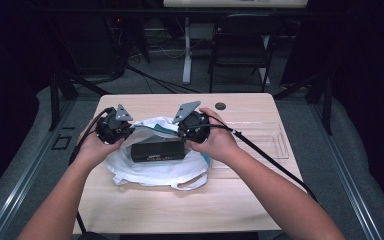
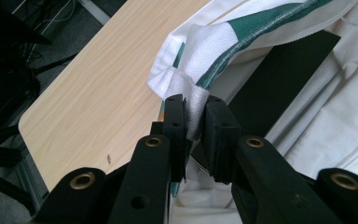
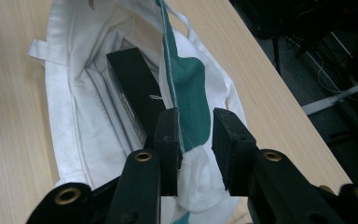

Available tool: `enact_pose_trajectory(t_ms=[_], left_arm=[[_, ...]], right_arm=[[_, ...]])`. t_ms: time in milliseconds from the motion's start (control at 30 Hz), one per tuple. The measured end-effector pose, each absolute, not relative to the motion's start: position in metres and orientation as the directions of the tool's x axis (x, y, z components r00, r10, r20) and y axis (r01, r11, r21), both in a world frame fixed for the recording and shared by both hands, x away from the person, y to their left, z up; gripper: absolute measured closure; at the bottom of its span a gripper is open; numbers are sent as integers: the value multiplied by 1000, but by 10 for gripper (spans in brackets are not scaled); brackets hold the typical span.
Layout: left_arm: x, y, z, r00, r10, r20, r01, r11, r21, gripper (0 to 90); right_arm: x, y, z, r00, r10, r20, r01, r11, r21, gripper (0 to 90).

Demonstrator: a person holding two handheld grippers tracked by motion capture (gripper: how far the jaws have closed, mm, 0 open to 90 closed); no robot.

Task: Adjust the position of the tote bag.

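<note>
A white cloth bag (image 1: 155, 173) with green print lies open on the wooden table (image 1: 180, 210), and a long black box (image 1: 157, 150) rests inside its mouth. My left gripper (image 1: 130, 127) is at the bag's left rim. In the left gripper view it (image 2: 194, 109) is shut on a white strap of the bag (image 2: 214, 42), with the box (image 2: 279, 79) just beyond. My right gripper (image 1: 180, 131) is at the right rim. In the right gripper view it (image 3: 196, 123) stands open, with the bag's green-edged rim (image 3: 186, 88) between the jaws against the left one, beside the box (image 3: 135, 79).
A clear plastic tray (image 1: 267, 142) lies on the table's right side. A small dark round disc (image 1: 220, 106) sits near the far edge. Beyond the table stand a folding chair (image 1: 240, 45) and a desk leg with cables on the floor.
</note>
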State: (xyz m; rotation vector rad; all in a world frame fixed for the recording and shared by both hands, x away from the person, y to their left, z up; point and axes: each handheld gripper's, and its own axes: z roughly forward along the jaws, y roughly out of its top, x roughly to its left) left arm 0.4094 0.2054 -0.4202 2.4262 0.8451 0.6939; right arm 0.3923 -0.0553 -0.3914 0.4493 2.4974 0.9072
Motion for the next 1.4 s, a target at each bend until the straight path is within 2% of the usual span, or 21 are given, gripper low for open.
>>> enact_pose_trajectory(t_ms=[467,800,1033,1400], left_arm=[[413,206,-417,677,672,299,429,-691,581,807],[416,204,-417,675,674,300,433,-691,579,808],[418,205,-417,672,679,297,438,-687,580,808],[423,203,-419,668,682,299,440,-686,580,810]], right_arm=[[411,-31,-407,-876,407,-260,167,761,627,710],[417,-19,-417,-880,402,-254,170,765,621,744],[421,-15,-423,-863,402,-305,156,787,598,829],[425,-13,-424,-832,415,-368,149,806,572,869]])
